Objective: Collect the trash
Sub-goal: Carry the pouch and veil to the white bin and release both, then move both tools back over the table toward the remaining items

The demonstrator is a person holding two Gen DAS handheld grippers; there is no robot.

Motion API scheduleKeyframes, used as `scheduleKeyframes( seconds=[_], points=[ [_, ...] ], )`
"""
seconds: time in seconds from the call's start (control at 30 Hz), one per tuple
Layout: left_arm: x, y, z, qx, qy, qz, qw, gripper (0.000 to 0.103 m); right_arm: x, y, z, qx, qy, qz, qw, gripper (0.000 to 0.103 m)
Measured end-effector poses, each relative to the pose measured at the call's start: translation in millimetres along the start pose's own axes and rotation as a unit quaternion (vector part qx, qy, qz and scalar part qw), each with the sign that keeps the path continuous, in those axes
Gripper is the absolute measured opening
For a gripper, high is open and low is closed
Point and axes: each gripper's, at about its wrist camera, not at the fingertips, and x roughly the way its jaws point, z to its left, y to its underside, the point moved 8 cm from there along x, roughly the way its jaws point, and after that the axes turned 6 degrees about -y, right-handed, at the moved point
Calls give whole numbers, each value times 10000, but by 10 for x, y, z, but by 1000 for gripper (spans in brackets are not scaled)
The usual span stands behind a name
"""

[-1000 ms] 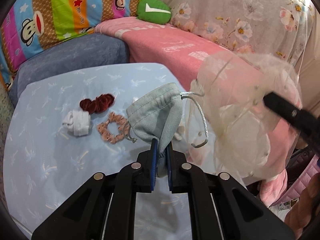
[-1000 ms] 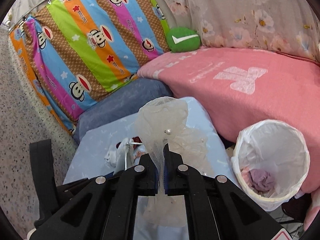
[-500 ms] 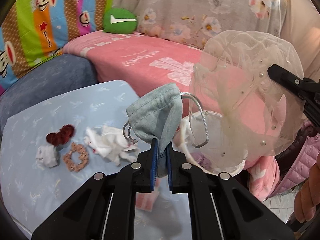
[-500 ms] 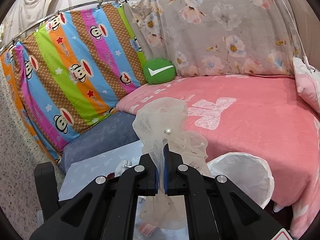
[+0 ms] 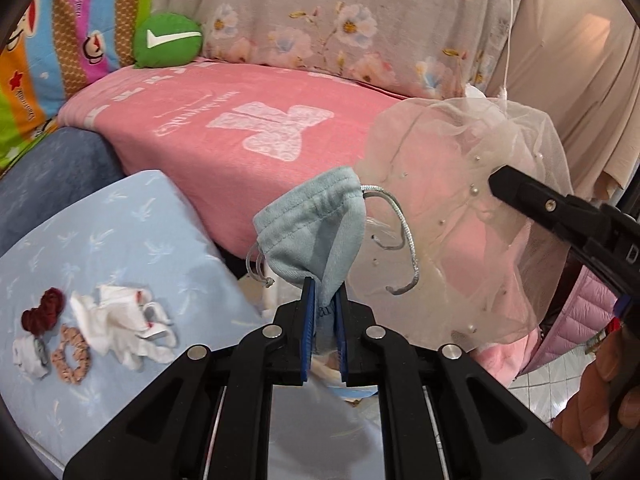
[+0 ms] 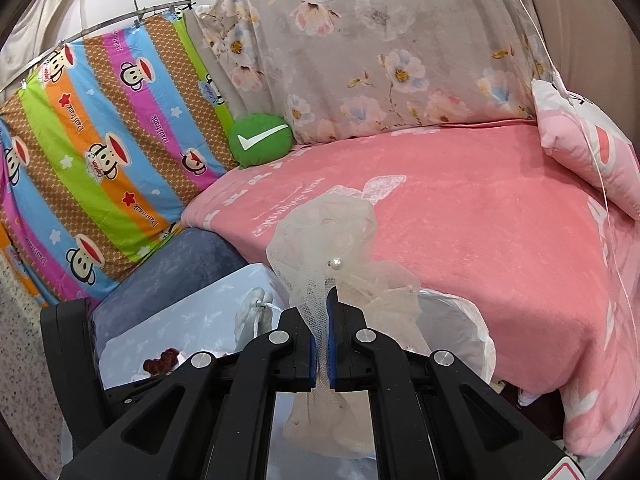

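My left gripper (image 5: 323, 292) is shut on a pale blue drawstring pouch (image 5: 316, 236) with grey cords, held in the air past the table's right edge. My right gripper (image 6: 323, 304) is shut on a cream tulle piece with pearls (image 6: 328, 240); the tulle also shows in the left wrist view (image 5: 472, 216), to the right of the pouch. A white-lined bin (image 6: 476, 332) stands below the right gripper, partly hidden by the tulle. On the light blue table (image 5: 120, 232) lie a white crumpled cloth (image 5: 120, 320), a dark red scrunchie (image 5: 44, 308), a pink patterned scrunchie (image 5: 72, 354) and a small white item (image 5: 28, 356).
A pink blanket-covered sofa (image 6: 460, 220) runs behind the table and bin, with a green cushion (image 6: 260, 140) and a pink pillow (image 6: 592, 152). A blue-grey cushion (image 6: 180, 260) sits at the table's far side. A person's hand (image 5: 604, 392) holds the right gripper.
Both grippers have swung right, away from the table and over the bin, still holding the pouch and the tulle. The table items have slid left in the left wrist view.
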Motion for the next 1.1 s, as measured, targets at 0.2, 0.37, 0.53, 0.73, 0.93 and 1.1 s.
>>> scheduleKeyframes(
  seconds=[0.2, 0.37, 0.53, 0.73, 0.93, 1.1],
  points=[
    [154, 8, -117, 17, 91, 129, 9999, 35, 85, 68, -166, 86, 133, 111, 9998, 10],
    [171, 15, -70, -55, -79, 39, 9999, 59, 134, 99, -215, 108, 218, 159, 9996, 11],
    [183, 12, 17, -159, -170, 63, 9997, 59, 146, 128, -155, 75, 182, 182, 9996, 25],
    [119, 42, 117, -223, -282, 7, 9994, 59, 163, 191, -3, -30, 104, 285, 9995, 27],
    [22, 143, 294, -391, -434, 7, 9983, 59, 176, 377, 211, -161, -18, 542, 9984, 28],
    [-79, 370, 561, -559, -741, 78, 9956, 59, 246, 726, 394, -285, -130, 943, 9951, 34]
  ],
)
